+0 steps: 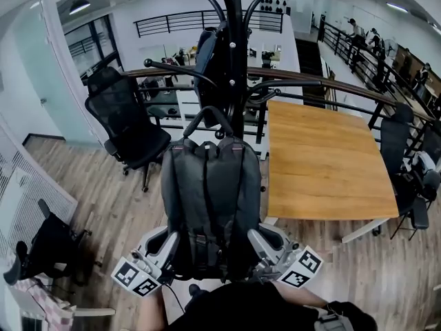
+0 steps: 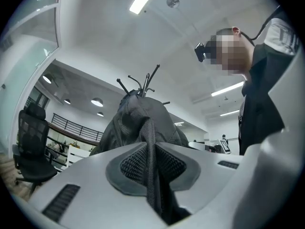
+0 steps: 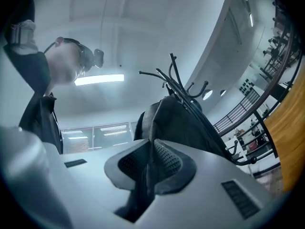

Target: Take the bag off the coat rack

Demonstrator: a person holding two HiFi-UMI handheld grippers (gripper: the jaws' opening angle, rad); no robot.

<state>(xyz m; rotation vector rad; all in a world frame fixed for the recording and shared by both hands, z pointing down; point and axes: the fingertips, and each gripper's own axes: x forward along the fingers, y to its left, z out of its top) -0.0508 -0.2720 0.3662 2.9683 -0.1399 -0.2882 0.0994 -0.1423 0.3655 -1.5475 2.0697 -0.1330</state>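
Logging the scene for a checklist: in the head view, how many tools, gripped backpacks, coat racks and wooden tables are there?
Tools: 2 (left tool, right tool)
Gripped backpack: 1
Coat rack: 1
Wooden table: 1
Total: 5

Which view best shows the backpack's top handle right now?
The head view: the backpack shows full-length against the coat rack, its top handle looped up by the pole. Both gripper views look up from below, fabric pinched in their fingers; handle hidden.
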